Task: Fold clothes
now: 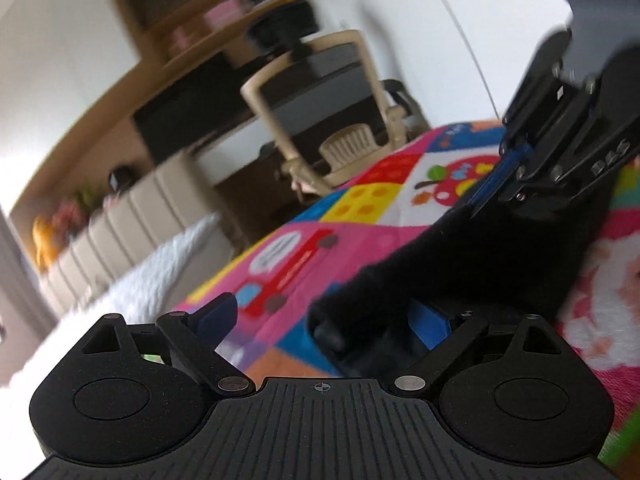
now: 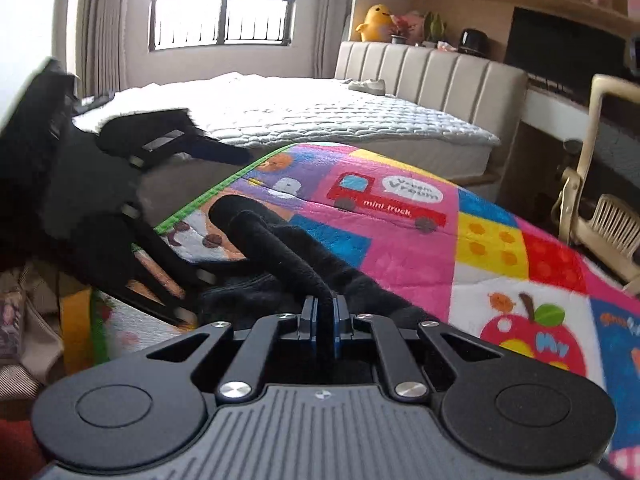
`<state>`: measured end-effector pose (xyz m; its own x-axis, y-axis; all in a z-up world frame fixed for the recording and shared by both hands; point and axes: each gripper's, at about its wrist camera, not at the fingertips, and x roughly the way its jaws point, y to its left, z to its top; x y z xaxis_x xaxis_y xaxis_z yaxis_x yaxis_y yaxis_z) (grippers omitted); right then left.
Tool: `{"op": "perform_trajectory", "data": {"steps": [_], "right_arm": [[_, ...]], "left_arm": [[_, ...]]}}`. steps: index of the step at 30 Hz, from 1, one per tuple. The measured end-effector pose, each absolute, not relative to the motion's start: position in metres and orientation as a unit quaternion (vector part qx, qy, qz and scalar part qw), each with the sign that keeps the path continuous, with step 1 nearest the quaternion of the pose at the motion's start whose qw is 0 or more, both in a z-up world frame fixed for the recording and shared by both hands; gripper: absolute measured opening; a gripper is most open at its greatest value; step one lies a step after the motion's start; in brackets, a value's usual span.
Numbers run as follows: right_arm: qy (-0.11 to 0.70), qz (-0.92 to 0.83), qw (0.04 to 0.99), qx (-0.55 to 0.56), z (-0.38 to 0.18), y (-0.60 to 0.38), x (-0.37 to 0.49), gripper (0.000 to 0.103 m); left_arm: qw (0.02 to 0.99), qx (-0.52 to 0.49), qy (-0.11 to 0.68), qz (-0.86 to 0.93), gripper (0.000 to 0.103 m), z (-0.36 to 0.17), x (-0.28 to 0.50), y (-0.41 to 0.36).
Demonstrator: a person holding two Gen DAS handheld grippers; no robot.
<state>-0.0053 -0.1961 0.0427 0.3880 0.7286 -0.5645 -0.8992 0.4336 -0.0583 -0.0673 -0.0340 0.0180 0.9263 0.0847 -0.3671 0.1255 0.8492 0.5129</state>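
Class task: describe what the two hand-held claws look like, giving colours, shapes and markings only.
The left claw and right claw are alike: a matte black ribbed body, two round black discs, angular black link arms with silver pivot screws, blue finger pads, and a small crosshair mark at the centre.

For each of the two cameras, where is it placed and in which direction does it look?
Left wrist: sits on the left gripper, open around the black garment; faces the beige chair and desk; the right gripper shows at upper right.
Right wrist: sits on the right gripper, shut on the garment; faces the bed and window; the left gripper shows at left.
Shared: garment, colorful blanket, chair, bed.
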Motion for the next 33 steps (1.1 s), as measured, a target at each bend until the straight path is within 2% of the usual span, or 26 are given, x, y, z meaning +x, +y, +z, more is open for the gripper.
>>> {"op": "perform_trajectory", "data": {"steps": [1, 3, 5, 6, 7, 10, 13, 16, 19, 24, 25, 26, 27, 28, 33], "right_arm": [[0.238, 0.498, 0.816, -0.171, 0.044, -0.202, -0.004, 0.008], [0.233, 0.488, 0.826, -0.157, 0.049, -0.220, -0.002, 0.016], [0.227, 0.456, 0.847, -0.150, 0.052, -0.243, 0.003, 0.044], [0.223, 0.430, 0.861, -0.152, 0.052, -0.262, 0.005, 0.048], [0.218, 0.405, 0.873, -0.160, 0.052, -0.277, 0.006, 0.051], [0.205, 0.312, 0.905, -0.206, 0.045, -0.321, 0.002, 0.052], [0.212, 0.288, 0.899, -0.251, 0.036, -0.343, -0.010, 0.051], [0.222, 0.299, 0.891, -0.260, 0.027, -0.345, -0.015, 0.051], [0.227, 0.327, 0.884, -0.246, 0.020, -0.339, -0.017, 0.045], [0.225, 0.383, 0.856, -0.264, 0.007, -0.317, -0.020, 0.045], [0.224, 0.387, 0.852, -0.273, 0.004, -0.313, -0.020, 0.043], [0.221, 0.381, 0.851, -0.287, 0.001, -0.310, -0.019, 0.023], [0.216, 0.373, 0.852, -0.299, 0.000, -0.307, -0.017, 0.012], [0.206, 0.361, 0.857, -0.306, 0.003, -0.306, -0.013, 0.008], [0.121, 0.269, 0.901, -0.318, 0.025, -0.292, 0.020, 0.008]], "left_arm": [[0.942, 0.274, 0.195, -0.015, 0.089, 0.018, -0.062, -0.036], [0.940, 0.274, 0.201, -0.024, 0.053, 0.018, -0.051, -0.041], [0.939, 0.273, 0.207, -0.032, 0.040, 0.018, -0.040, -0.046], [0.938, 0.273, 0.210, -0.037, 0.036, 0.018, -0.035, -0.049], [0.940, 0.264, 0.212, -0.037, 0.036, 0.020, -0.032, -0.049], [0.953, 0.196, 0.230, -0.032, 0.033, 0.028, -0.025, -0.039], [0.958, 0.143, 0.244, -0.032, 0.032, 0.033, -0.017, -0.028], [0.961, 0.112, 0.252, -0.024, 0.031, 0.038, -0.011, -0.023], [0.963, 0.077, 0.258, -0.020, 0.029, 0.043, -0.006, -0.018], [0.964, 0.053, 0.259, -0.010, 0.029, 0.048, -0.004, -0.014], [0.964, 0.050, 0.259, -0.009, 0.029, 0.049, -0.004, -0.014], [0.964, 0.048, 0.260, -0.009, 0.029, 0.049, -0.003, -0.013], [0.965, 0.047, 0.259, -0.009, 0.029, 0.049, -0.003, -0.013], [0.965, 0.046, 0.259, -0.009, 0.029, 0.049, -0.002, -0.013], [0.974, 0.011, 0.223, 0.029, 0.031, 0.058, 0.013, -0.007]]}}
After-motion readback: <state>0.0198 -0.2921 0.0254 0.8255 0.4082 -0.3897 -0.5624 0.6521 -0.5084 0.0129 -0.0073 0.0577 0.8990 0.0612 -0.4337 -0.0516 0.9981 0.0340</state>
